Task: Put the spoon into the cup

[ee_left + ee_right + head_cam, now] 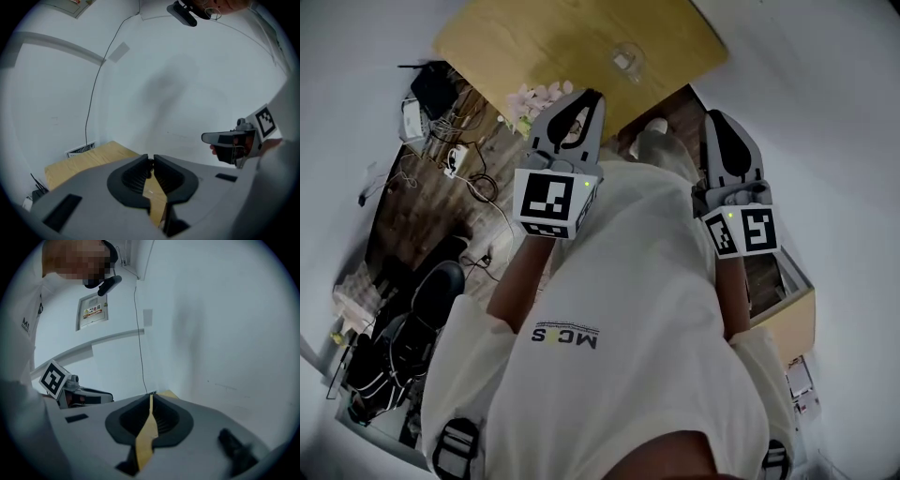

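left hand-held gripper (581, 101): held up in front of the person's chest, jaws drawn together with only a thin slit between them, nothing gripped; in its own view (151, 160) the tips meet over a strip of the wooden surface.
right hand-held gripper (719, 120): raised level with the left one and well apart from it, jaws closed and empty (150, 397).
marker cubes: one on each hand-held gripper, left (553, 202) and right (745, 230), both facing the head camera.
cup (626, 58): clear glass, upright on the wooden surface, beyond both hand-held grippers and touched by neither.
spoon: cannot be made out in any view.
surface (534, 37): light wood, set against the white wall.
flowers (539, 97): pale pink, at the near edge of the surface, just beside the left jaws.
floor (422, 216): dark wood, with cables (473, 183) and a black chair (431, 291) to the left.
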